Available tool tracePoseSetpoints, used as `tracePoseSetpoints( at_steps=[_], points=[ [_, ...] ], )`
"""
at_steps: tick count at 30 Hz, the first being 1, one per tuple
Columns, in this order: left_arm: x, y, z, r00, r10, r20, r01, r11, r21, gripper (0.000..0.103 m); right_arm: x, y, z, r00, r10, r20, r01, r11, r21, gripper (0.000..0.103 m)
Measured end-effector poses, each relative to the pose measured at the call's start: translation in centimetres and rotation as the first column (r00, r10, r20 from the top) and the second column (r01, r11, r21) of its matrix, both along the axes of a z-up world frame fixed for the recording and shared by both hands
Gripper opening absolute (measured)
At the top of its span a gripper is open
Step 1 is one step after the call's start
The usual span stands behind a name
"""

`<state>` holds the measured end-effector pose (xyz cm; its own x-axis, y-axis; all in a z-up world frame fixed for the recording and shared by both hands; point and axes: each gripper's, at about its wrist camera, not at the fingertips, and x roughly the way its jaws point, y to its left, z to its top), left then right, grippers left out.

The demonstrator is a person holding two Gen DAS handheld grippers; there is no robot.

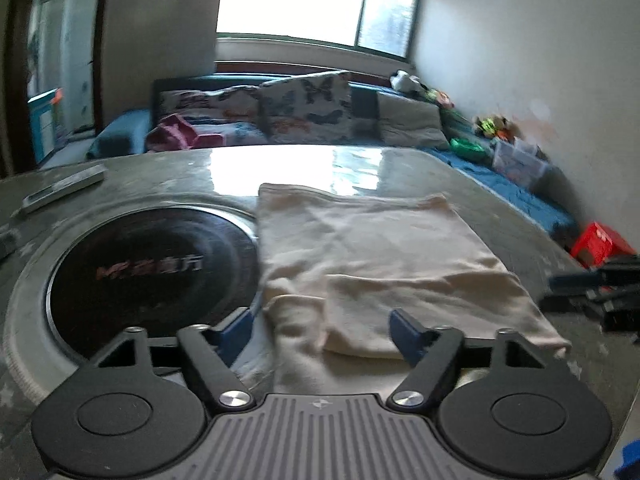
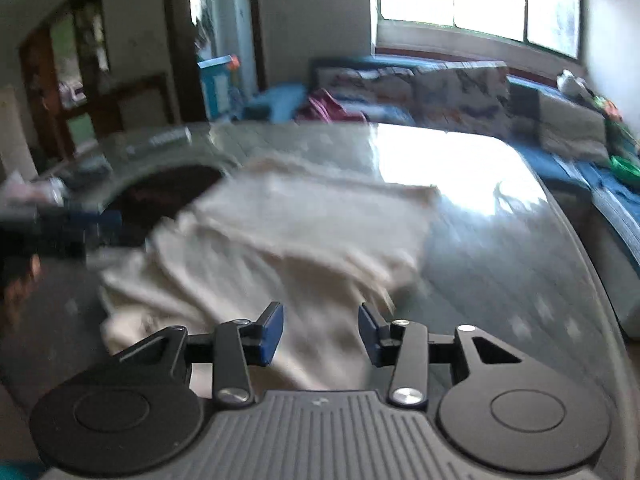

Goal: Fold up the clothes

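Note:
A cream garment [image 1: 380, 256] lies partly folded on a glossy grey table [image 1: 280, 168], with a folded flap on its near part. My left gripper [image 1: 322, 330] is open, its blue pads just above the garment's near edge, holding nothing. In the right wrist view the same garment [image 2: 280, 240] is blurred and rumpled. My right gripper [image 2: 320, 334] is open over its near right corner, empty. The right gripper shows at the right edge of the left wrist view [image 1: 600, 284]; the left one shows at the left edge of the right wrist view [image 2: 60, 224].
A round black induction hob [image 1: 152, 268] is set in the table left of the garment. A flat grey remote-like object [image 1: 64, 190] lies at the far left. Behind the table is a sofa with patterned cushions [image 1: 304, 104]. A red box [image 1: 600, 240] sits at the right.

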<state>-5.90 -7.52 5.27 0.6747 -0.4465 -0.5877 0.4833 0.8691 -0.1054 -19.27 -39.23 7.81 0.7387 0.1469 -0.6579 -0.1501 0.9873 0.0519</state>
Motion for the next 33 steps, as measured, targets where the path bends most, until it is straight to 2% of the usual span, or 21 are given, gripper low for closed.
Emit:
tracePoseSetpoints(
  at_steps=[2, 7, 11, 17, 20, 22, 24, 26, 33],
  points=[
    [0.1, -0.7, -0.3, 1.0, -0.014, 0.006, 0.014, 1.0, 0.023, 0.069, -1.2, -0.7, -0.9, 1.0, -0.02, -0.019, 0.02, 1.0, -0.009, 0.052],
    [0.4, -2.1, -0.9, 0.999, -0.038, 0.019, 0.036, 0.997, 0.072, 0.054, -2.5, -1.8, -2.4, 0.998, -0.05, -0.025, 0.05, 0.999, 0.012, 0.055],
    [0.1, -2.7, -1.4, 0.998, -0.047, 0.031, 0.043, 0.993, 0.111, 0.051, -2.5, -1.5, -2.9, 0.999, -0.048, -0.015, 0.048, 0.999, 0.021, 0.057],
    [0.2, -2.6, -2.1, 0.999, -0.036, 0.015, 0.034, 0.992, 0.12, 0.036, -2.3, -1.1, -3.3, 0.999, -0.039, -0.01, 0.039, 0.999, 0.029, 0.062],
    [0.2, -2.6, -2.3, 0.999, -0.037, 0.012, 0.036, 0.992, 0.122, 0.023, -2.3, -0.9, -3.5, 0.999, -0.038, -0.011, 0.038, 0.999, 0.019, 0.062],
    [0.3, -2.7, -2.1, 0.999, -0.032, 0.013, 0.03, 0.992, 0.121, 0.011, -2.3, -0.7, -3.7, 0.999, -0.041, -0.007, 0.041, 0.999, 0.014, 0.063],
    [0.4, -2.6, -1.8, 1.0, -0.024, 0.012, 0.022, 0.994, 0.106, 0.005, -2.3, -0.7, -3.7, 0.999, -0.047, -0.003, 0.047, 0.999, 0.02, 0.064],
    [0.3, -2.5, -0.6, 0.999, -0.022, 0.028, 0.02, 0.996, 0.085, 0.005, -2.3, -0.6, -3.7, 0.999, -0.051, 0.001, 0.051, 0.998, 0.025, 0.067],
    [-1.0, -3.5, 6.0, 0.987, -0.082, 0.141, 0.082, 0.997, 0.005, 0.004, -2.1, 0.8, -3.7, 0.998, -0.037, 0.045, 0.039, 0.999, -0.028, 0.072]
  ],
)
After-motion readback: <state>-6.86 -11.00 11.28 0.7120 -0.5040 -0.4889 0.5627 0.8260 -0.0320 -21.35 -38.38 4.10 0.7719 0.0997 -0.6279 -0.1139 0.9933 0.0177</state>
